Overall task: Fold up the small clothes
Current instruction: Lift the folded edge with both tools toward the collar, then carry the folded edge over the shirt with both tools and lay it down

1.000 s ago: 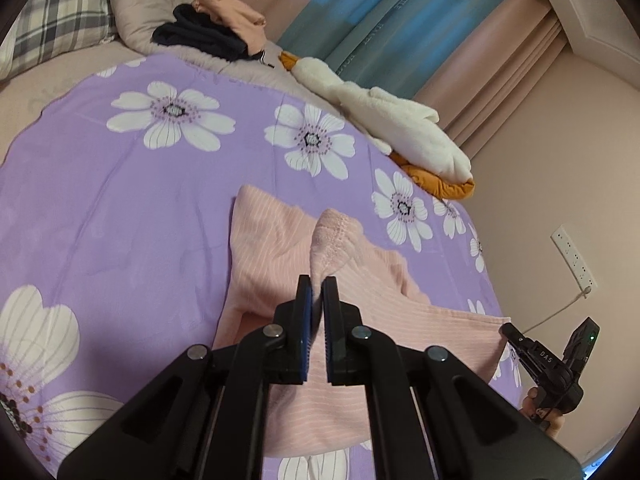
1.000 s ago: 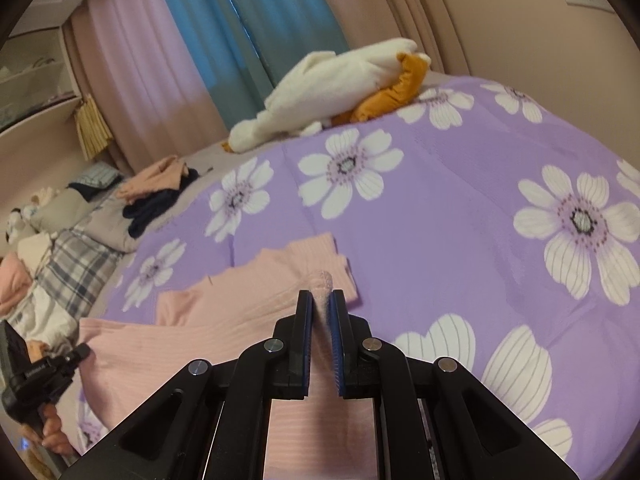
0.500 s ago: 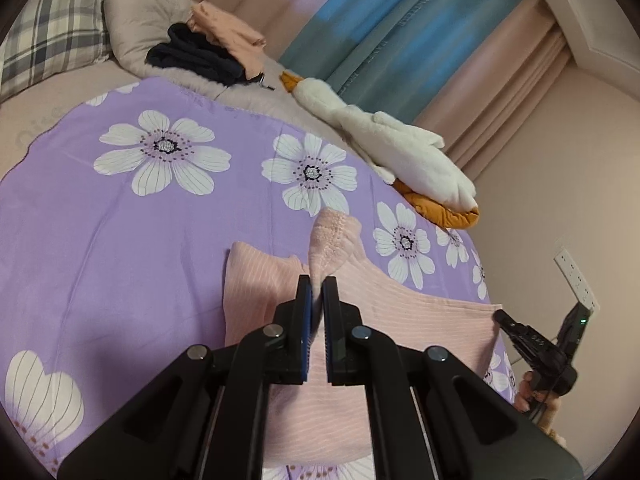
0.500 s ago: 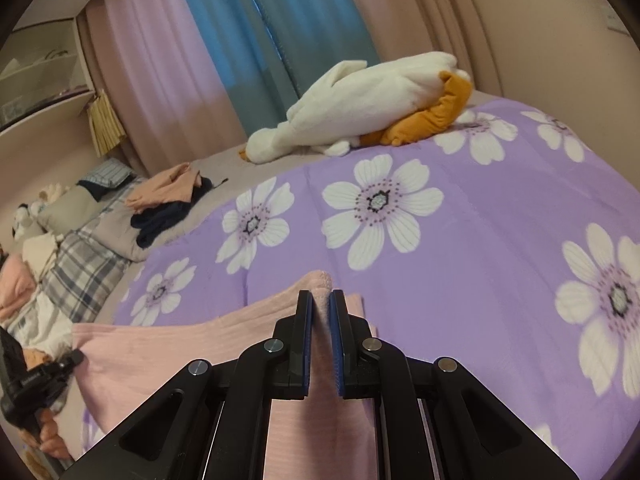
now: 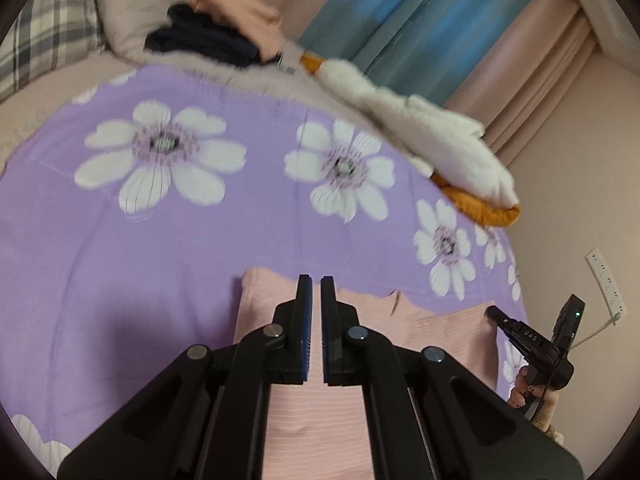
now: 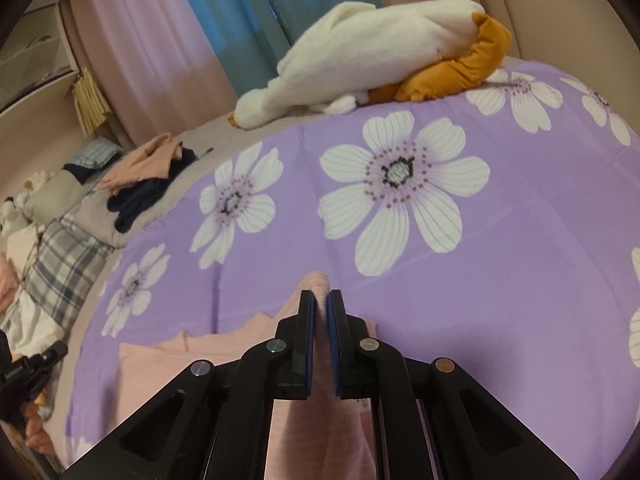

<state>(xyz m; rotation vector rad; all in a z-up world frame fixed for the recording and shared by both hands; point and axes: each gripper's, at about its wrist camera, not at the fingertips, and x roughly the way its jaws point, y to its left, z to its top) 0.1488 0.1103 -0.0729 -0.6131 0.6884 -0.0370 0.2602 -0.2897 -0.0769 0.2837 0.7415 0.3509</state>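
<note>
My right gripper (image 6: 320,300) pinches a fold of the pink ribbed knit garment (image 6: 160,364) lying on the purple flowered bedsheet (image 6: 500,240). My left gripper (image 5: 313,285) hovers above the cloth, narrowly parted, gripping nothing I can see.

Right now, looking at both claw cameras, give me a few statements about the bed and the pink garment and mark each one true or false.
1. The right claw is pinching a fold of the pink garment. True.
2. The bedspread is plain green. False: it is purple with white flowers.
3. A white and orange plush toy lies at the far edge of the bed. True.
4. The pink garment hangs in the air, clear of the bed. False: most of it lies on the bedspread.
5. The pile of clothes sits on top of the pink garment. False: it lies far away, beyond the bedspread.
</note>
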